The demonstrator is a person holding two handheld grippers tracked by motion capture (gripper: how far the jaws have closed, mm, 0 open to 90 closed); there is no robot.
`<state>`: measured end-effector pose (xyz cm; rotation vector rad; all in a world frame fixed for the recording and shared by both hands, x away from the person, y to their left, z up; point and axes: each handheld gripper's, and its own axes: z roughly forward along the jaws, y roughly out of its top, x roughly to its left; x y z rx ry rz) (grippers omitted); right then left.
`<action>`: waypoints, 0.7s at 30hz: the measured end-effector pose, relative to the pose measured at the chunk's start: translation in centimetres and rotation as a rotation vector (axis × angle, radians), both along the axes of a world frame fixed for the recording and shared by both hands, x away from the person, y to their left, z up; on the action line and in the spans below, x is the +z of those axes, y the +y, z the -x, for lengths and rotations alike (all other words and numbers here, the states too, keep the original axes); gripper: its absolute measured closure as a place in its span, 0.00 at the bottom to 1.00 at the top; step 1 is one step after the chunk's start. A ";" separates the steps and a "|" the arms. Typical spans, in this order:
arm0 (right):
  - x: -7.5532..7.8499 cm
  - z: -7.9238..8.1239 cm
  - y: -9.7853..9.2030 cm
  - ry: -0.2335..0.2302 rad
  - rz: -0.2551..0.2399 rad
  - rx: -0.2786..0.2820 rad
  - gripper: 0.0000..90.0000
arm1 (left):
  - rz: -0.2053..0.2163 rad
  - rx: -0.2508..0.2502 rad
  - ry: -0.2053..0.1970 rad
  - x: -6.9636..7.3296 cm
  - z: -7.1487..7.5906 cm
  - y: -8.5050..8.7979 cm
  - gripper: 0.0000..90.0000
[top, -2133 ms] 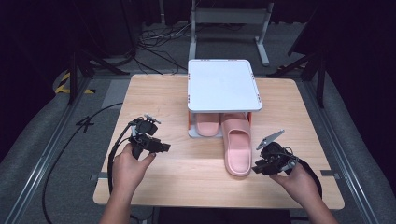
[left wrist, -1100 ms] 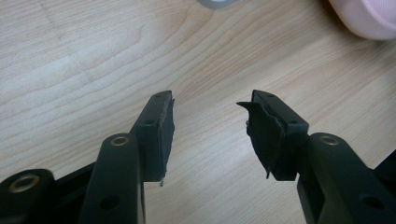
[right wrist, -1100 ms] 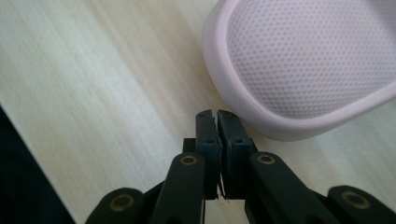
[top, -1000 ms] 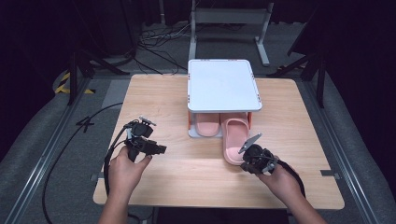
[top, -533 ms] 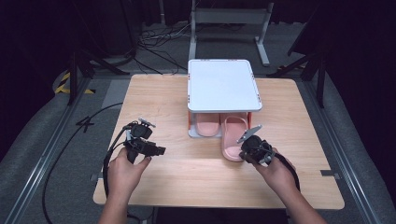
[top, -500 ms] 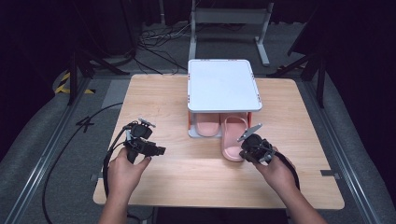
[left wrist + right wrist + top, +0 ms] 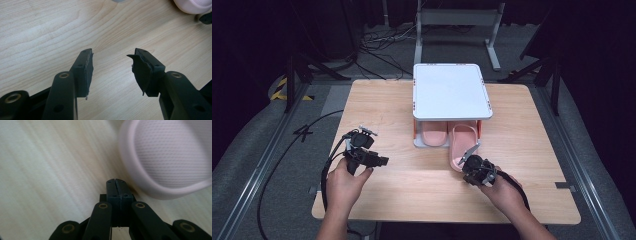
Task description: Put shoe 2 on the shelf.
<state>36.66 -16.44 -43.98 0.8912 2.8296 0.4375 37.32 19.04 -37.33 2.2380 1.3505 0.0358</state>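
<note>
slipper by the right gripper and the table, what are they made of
Slipper: seems soft moulded foam or rubber, matte pale pink; its insole has a fine dotted texture and a smooth rounded rim. Table: looks like light wood or wood-look laminate, with visible grain lines; which one is unclear.

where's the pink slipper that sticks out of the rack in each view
High view: slipper at centre, heel end out from under the white rack, by the right gripper.
Left gripper view: heel at the top right corner.
Right gripper view: heel at upper right.
Shared landmark: the wooden table.
</note>
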 end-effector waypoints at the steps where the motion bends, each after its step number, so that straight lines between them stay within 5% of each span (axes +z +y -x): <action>1: 0.1 -0.2 -0.1 -0.003 -0.006 -0.008 1.00 | -0.003 0.001 0.001 0.0 0.0 0.0 0.56; 13: 1.2 -2.7 -0.9 -0.030 -0.066 -0.068 1.00 | -0.010 0.007 0.013 -0.4 0.1 0.0 0.56; 21: 1.2 -3.7 0.6 -0.039 -0.074 -0.046 1.00 | -0.006 0.007 0.012 -0.4 0.1 0.2 0.56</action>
